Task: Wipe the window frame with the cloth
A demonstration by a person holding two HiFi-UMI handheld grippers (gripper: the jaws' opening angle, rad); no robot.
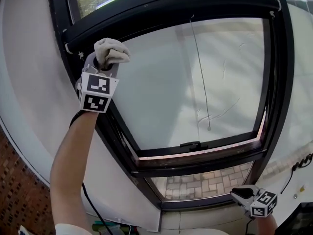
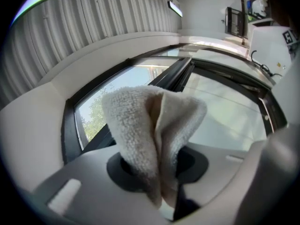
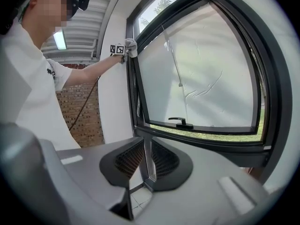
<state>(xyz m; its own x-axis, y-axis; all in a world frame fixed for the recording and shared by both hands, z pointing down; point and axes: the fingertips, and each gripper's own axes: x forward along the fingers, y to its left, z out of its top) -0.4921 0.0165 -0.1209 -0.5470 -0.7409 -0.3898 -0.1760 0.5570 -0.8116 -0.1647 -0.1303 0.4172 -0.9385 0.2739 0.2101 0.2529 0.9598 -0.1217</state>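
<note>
The left tongs [image 1: 102,65] are clamped on the cloth [image 1: 112,51], which bulges out past the tips as a folded wad. They are raised to the upper left corner of the window frame [image 1: 110,131], and the wad lies on or just beside the dark left upright. From the head view and the right gripper view, contact looks probable but can't be confirmed.

The right tongs [image 1: 238,194] are closed with nothing between them. They hang low near the frame's lower right corner, well apart from the cloth.

The relation that matters:
1. The cloth is already at the top of the left upright, so the frame is directly ahead of the left tongs.
2. The upright's long axis runs from that corner down to the lower left corner, so the wipe would probably follow that line.
3. Only the left hand is close enough to make the wipe.

The hinged sash stands tilted open, with its handle [image 1: 194,145] on the bottom rail.
</note>
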